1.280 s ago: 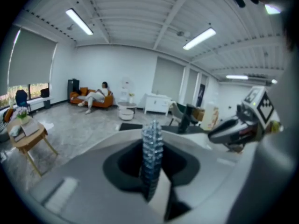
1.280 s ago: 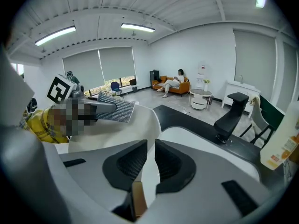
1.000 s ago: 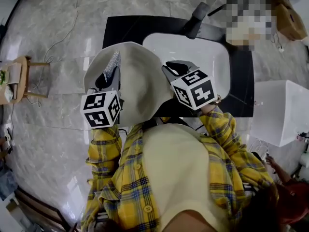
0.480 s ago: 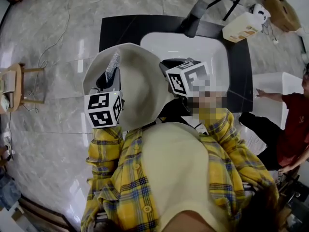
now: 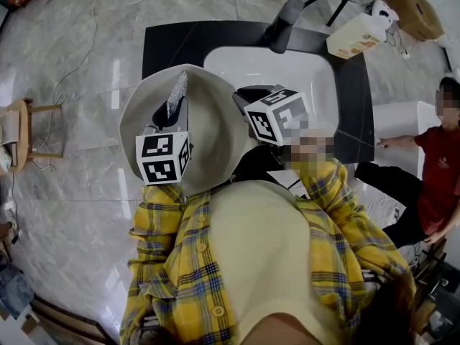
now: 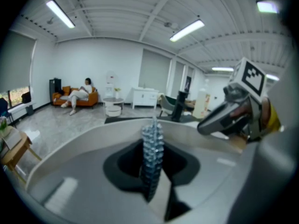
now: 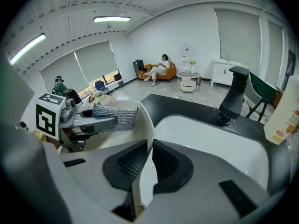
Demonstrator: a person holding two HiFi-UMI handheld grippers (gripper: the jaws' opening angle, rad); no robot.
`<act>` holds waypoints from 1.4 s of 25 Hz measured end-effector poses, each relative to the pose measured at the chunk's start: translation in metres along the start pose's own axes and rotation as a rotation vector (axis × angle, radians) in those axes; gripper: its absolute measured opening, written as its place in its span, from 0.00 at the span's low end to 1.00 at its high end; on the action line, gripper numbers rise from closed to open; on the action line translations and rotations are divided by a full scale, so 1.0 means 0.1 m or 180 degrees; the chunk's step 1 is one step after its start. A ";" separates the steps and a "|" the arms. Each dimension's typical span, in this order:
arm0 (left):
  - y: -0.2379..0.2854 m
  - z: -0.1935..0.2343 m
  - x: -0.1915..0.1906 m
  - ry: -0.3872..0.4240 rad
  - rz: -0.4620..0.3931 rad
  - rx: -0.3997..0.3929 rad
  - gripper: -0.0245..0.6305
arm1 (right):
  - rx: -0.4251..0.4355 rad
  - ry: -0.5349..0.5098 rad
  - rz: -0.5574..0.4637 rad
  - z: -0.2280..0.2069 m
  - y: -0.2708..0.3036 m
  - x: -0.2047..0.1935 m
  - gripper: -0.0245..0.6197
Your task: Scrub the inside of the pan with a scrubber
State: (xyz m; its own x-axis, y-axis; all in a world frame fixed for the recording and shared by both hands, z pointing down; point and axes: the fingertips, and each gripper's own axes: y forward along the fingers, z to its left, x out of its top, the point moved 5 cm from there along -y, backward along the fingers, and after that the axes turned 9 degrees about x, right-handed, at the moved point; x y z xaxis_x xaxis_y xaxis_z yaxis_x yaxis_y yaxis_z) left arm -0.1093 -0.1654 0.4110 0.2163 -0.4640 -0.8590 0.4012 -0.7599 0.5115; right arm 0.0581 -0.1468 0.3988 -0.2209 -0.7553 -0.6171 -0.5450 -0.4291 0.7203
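Mesh scrubber (image 6: pixel 153 143) is pinched in the left gripper (image 6: pixel 150 171) inside the pan (image 5: pixel 212 131), rim clamped by the right gripper (image 7: pixel 145 171); scrubbing looks mostly undone.

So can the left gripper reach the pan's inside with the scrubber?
Likely yes: left gripper holds the scrubber over the open pan, nothing between; right gripper clamps the rim.

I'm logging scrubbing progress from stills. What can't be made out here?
Whether the scrubber touches the pan: in the head view, the left tongs and their cube cover the spot; in the right gripper view, the gap is unreadable.
The pan's near edge: in the head view, the person's shirt covers it.
The label on the bottle: too small.
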 end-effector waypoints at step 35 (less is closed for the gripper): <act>-0.35 -0.95 -0.14 0.0692 0.0476 -0.1109 0.16 | 0.0361 -0.0156 -0.0060 0.00 0.00 0.02 0.06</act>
State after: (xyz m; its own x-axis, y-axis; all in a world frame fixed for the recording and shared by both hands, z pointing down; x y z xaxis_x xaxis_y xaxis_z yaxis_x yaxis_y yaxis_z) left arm -0.0416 -0.0892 0.4037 0.4623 -0.4223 -0.7797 0.6196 -0.4752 0.6247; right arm 0.0580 -0.1485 0.3976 -0.2474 -0.7213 -0.6470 -0.6368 -0.3822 0.6696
